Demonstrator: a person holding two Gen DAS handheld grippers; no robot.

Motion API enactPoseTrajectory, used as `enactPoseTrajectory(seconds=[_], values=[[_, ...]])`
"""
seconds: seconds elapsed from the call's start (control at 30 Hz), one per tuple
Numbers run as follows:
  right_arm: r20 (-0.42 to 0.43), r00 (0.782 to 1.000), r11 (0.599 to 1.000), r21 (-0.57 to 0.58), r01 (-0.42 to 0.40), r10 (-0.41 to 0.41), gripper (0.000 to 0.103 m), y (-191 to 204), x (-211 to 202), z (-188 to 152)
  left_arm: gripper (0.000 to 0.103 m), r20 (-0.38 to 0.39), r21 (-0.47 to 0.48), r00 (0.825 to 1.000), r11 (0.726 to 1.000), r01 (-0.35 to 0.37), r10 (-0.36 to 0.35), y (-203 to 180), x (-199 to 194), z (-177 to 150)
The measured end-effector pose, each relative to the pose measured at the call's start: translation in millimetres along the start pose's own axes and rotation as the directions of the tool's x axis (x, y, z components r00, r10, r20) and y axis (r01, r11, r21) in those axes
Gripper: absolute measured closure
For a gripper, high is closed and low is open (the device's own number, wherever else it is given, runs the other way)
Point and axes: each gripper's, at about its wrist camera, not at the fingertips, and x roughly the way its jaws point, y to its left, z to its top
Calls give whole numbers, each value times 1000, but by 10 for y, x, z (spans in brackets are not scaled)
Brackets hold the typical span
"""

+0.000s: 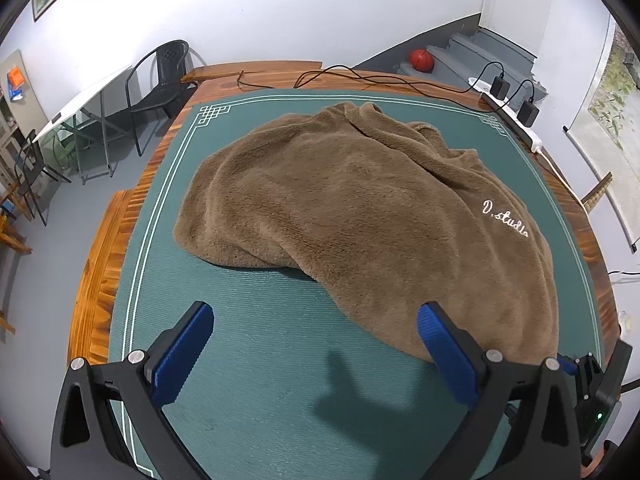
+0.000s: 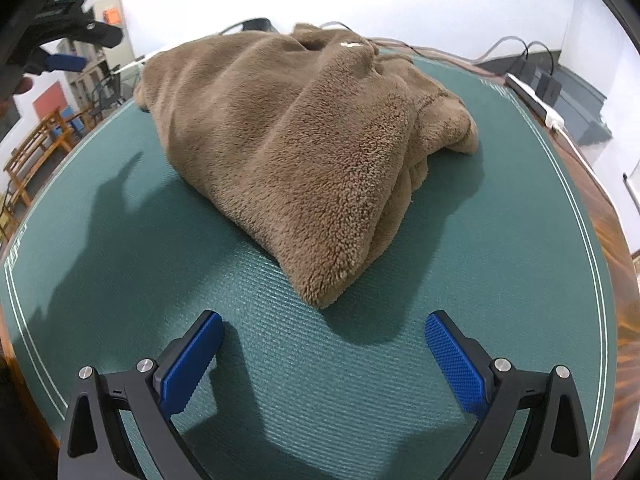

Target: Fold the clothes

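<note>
Brown fleece garment (image 1: 360,208), thick and plushy with white embroidered script near one edge, lies heaped on the green ribbed mat (image 1: 256,320) that covers the wooden bench (image 1: 100,272). It looks roughly gathered, perhaps doubled over once, with layered edges showing at its near corner in the right wrist view, but it is lumpy and rounded, not a flat neat packet. My judgement is that the folding is at an early or middle stage: smoothing and at least one more fold seem left to do.

Going left to right: the left gripper (image 1: 316,320) hangs over bare mat, jaws spread wide and holding nothing. The left blue pad is well clear of the fabric; the right blue pad sits just at the garment's near hem, and whether it touches I cannot tell. Most of the garment lies ahead and to the right of these jaws.

The right gripper (image 2: 324,328) is likewise wide open and empty, low over the mat. The garment's near corner (image 2: 320,292) points straight toward the gap between the jaws, just ahead of the tips and apart from both pads.
</note>
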Motion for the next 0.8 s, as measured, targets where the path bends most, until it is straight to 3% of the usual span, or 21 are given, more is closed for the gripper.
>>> enactPoseTrajectory(seconds=[0.2, 0.4, 0.67, 0.8], values=[[-63, 997, 991, 127, -42, 50, 1, -318, -30, 219, 1, 1, -26, 999, 999, -38, 38, 109, 52, 10], [70, 995, 952, 293, -85, 67, 1, -846, -332, 479, 1, -4, -27, 999, 998, -50, 50, 164, 108, 35], [157, 986, 935, 337, -109, 58, 1, -1093, -469, 760, 1, -1, -9, 999, 999, -49, 49, 138, 143, 134], [180, 981, 911, 392, -131, 64, 1, -1330, -325, 1071, 1, -9, -3, 998, 998, -56, 56, 128, 174, 138]])
